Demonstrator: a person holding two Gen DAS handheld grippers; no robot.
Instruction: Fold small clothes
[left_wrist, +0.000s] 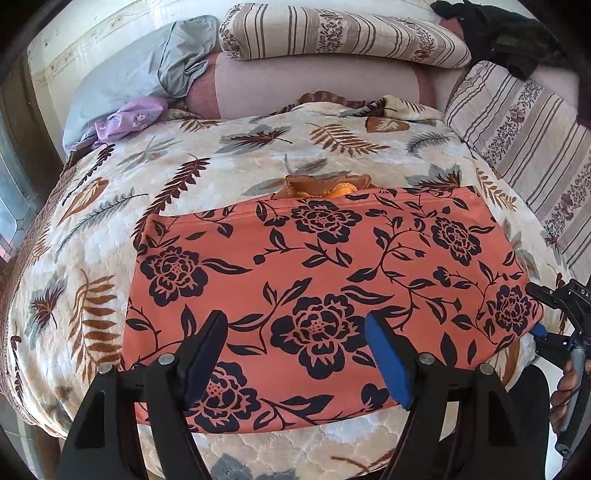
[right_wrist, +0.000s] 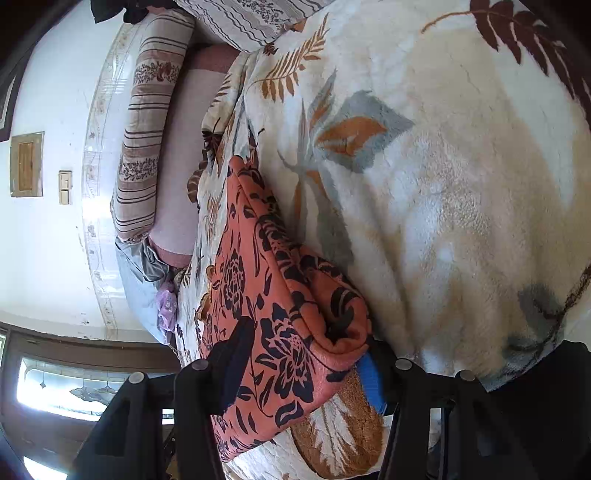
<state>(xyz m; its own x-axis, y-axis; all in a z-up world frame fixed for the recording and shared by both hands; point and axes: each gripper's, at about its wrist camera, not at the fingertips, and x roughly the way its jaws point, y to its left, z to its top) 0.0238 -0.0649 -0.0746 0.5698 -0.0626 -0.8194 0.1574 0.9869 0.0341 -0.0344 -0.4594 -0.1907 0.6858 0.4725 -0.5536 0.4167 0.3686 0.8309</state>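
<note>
An orange garment with dark blue flowers (left_wrist: 332, 280) lies folded flat on the leaf-patterned blanket (left_wrist: 184, 166). My left gripper (left_wrist: 295, 317) hovers over its near edge, jaws wide open and empty. My right gripper (left_wrist: 535, 310), held by a hand (left_wrist: 565, 384), is at the garment's right corner. In the right wrist view the garment's corner (right_wrist: 295, 325) sits bunched between the fingers of the right gripper (right_wrist: 303, 347). One blue pad (right_wrist: 371, 380) is under the cloth and the other finger stands apart over it, so the jaws are open around the corner.
A small brown-orange frilled cloth (left_wrist: 321, 186) peeks out behind the garment. Striped pillows (left_wrist: 332, 33) (left_wrist: 524, 140), a grey pillow (left_wrist: 122, 77), a lilac cloth (left_wrist: 129, 118) and a dark garment (left_wrist: 506, 33) line the bed's head and right side. The near bed edge is beneath my grippers.
</note>
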